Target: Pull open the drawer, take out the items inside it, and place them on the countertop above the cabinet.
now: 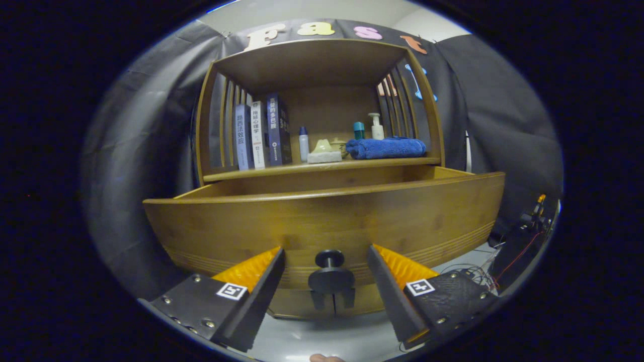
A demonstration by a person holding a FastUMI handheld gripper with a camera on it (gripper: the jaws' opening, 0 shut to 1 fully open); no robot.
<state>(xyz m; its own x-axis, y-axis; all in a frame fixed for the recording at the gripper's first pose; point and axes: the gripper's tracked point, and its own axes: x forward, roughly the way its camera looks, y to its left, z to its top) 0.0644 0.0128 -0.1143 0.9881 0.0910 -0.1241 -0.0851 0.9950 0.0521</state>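
A wooden cabinet stands ahead of me with its drawer (322, 216) pulled out toward me. The drawer's front panel faces me, so its inside is hidden. A dark round knob (329, 259) sits low on the panel, in the gap between my fingers. My gripper (326, 254) is open, one finger on each side of the knob and neither touching it. The countertop (302, 170) above the drawer carries a folded blue towel (386, 148), three upright books (261, 133), small bottles (303, 143) and a pale soap-like block (324, 153).
A slatted wooden shelf frame (312, 55) roofs the countertop. Black cloth walls close in behind and at both sides. Dark equipment with red wires (523, 236) lies on the floor to the right of the cabinet. A fingertip (324, 358) shows at the very bottom.
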